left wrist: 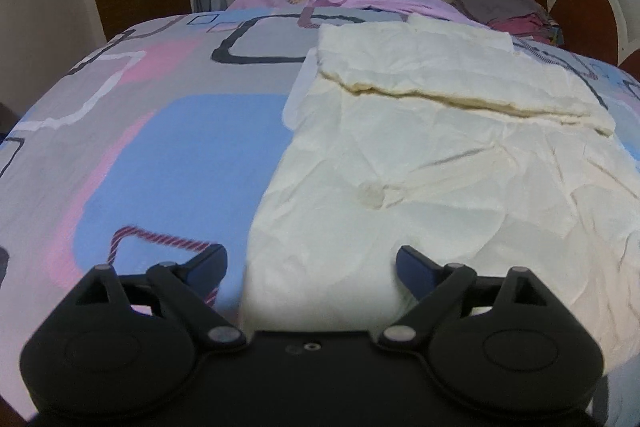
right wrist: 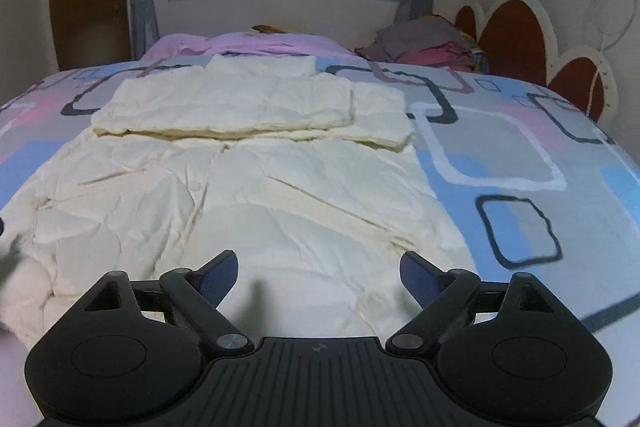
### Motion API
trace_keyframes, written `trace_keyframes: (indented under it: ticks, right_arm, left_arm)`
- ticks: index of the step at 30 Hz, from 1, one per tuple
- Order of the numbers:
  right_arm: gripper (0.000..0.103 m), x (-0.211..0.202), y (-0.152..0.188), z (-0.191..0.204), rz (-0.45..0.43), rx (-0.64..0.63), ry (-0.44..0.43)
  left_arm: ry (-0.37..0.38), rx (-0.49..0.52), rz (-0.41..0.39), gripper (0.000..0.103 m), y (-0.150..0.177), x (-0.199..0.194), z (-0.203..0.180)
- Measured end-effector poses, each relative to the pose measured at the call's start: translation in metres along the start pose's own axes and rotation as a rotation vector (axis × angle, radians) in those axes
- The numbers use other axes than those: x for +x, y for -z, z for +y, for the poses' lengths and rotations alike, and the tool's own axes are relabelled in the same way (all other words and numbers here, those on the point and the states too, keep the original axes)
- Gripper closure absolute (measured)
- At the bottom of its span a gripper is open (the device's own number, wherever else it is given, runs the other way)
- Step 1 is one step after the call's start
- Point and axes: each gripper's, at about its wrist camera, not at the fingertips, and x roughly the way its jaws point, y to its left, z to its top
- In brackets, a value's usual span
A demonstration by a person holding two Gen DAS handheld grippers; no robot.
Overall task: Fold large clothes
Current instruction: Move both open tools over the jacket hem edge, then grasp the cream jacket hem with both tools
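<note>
The bed, under a patterned cover, carries a large cream garment spread flat, its far part already folded back over itself, seemingly to shorten it for the next fold. The left gripper and right gripper hover over its near edge, jaws apart and holding nothing, probably ready to pinch the hem. Only the left view shows the garment's left border against the cover; the right view shows its right border and a stack of clothes by the headboard.
</note>
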Motion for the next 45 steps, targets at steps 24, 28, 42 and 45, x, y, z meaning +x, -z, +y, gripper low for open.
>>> trace_keyframes:
  ticks: [24, 28, 42, 45]
  right_arm:
    - [0.016, 0.003, 0.047, -0.063, 0.120, 0.098, 0.173]
    - [0.016, 0.009, 0.048, -0.072, 0.139, 0.136, 0.165]
    - [0.072, 0.024, 0.044, -0.083, 0.253, 0.273, -0.029]
    - [0.079, 0.024, 0.040, -0.080, 0.264, 0.269, -0.044]
  left_arm:
    - [0.114, -0.104, 0.097, 0.019, 0.037, 0.020, 0.035]
    - [0.162, -0.091, 0.109, 0.032, 0.038, 0.019, 0.034]
    - [0.271, -0.098, 0.182, 0.077, 0.027, 0.024, 0.026]
    - [0.281, -0.106, 0.183, 0.090, 0.023, 0.023, 0.026]
